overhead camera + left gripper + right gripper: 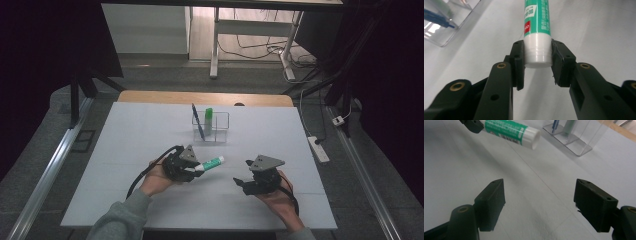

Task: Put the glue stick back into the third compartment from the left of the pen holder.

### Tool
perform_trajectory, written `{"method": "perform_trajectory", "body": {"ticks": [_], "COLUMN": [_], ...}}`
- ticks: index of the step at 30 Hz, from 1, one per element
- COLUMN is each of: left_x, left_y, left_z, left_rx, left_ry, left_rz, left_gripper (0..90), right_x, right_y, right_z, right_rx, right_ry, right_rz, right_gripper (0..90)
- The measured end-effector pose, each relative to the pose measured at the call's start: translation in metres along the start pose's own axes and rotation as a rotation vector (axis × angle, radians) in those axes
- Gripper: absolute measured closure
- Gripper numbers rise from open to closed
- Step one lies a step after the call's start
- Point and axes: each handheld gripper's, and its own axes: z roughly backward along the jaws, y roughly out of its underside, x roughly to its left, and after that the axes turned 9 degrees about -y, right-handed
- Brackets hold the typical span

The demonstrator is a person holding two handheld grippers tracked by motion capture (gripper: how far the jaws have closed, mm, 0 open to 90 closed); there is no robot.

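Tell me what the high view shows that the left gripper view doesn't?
High view alone: the right gripper, jaws open and empty, both of the person's hands, and a green marker standing in the clear holder. Left gripper view alone: the pads clamping the glue stick's white end. Both: the glue stick, the holder, the blue pen, the white table.

My left gripper (196,169) points away from me and to the right, its pads clamped on the white end of a glue stick (212,162) held above the table. My right gripper (242,183) points left, jaws spread wide with nothing between them.
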Motion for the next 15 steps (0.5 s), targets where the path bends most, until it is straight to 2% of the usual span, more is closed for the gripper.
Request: {"method": "perform_trajectory", "body": {"ticks": [9,15], "left_x": [-0.009,-0.014], "left_y": [-0.005,-0.007], "left_z": [-0.007,-0.011], "left_rx": [0.017,0.026], "left_ry": [0.042,0.059], "left_rz": [-0.041,-0.061], "left_gripper": [64.7,64.7], "right_x": [0.011,0.019], "right_y": [-0.017,-0.026], "right_z": [-0.021,-0.028], "right_rx": [0.081,0.115], "right_ry": [-0.007,-0.021], "right_rz": [0.106,0.155], "right_gripper": [22.8,22.9]}}
